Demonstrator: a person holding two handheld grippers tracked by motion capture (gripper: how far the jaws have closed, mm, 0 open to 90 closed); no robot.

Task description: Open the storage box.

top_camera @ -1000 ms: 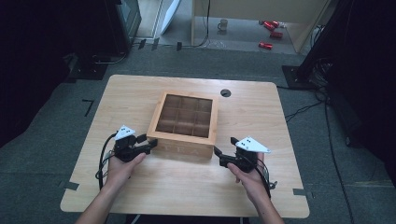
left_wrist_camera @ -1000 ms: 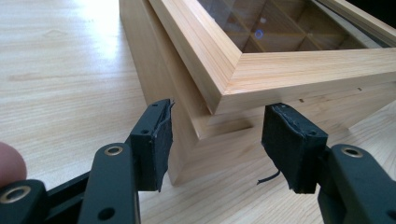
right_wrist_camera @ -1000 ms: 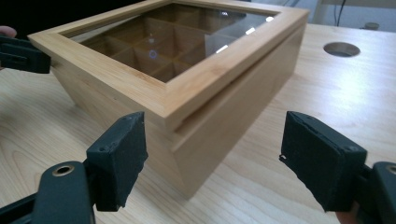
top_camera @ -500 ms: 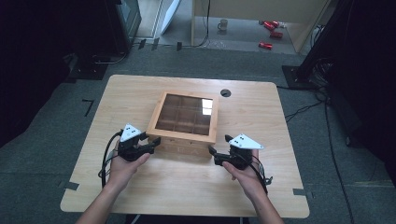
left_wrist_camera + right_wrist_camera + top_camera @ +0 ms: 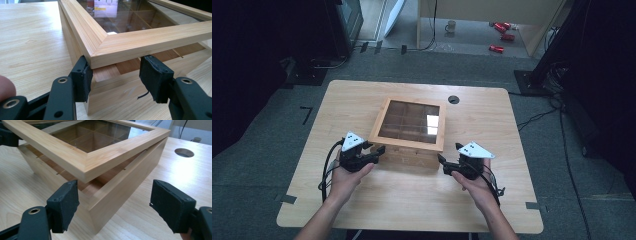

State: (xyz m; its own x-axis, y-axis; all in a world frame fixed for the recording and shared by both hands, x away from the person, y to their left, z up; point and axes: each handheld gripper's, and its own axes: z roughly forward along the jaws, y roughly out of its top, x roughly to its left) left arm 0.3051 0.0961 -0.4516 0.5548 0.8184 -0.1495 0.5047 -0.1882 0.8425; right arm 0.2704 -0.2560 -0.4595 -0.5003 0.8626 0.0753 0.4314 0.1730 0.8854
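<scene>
The box [image 5: 409, 150] sits mid-table [image 5: 362, 100], its glass lid [image 5: 411, 122] tipped up along the near edge, a gap showing over the base. My left fingers [image 5: 82, 75] are spread around the lid's near-left corner, one pad against the edge. My right fingers [image 5: 62, 205] are spread wide, straddling the near-right corner, touching nothing.

Your light wooden bench [image 5: 362, 107] carries one wooden box [image 5: 412, 152] near its middle; a round hole [image 5: 453, 99] sits just behind the box.
</scene>
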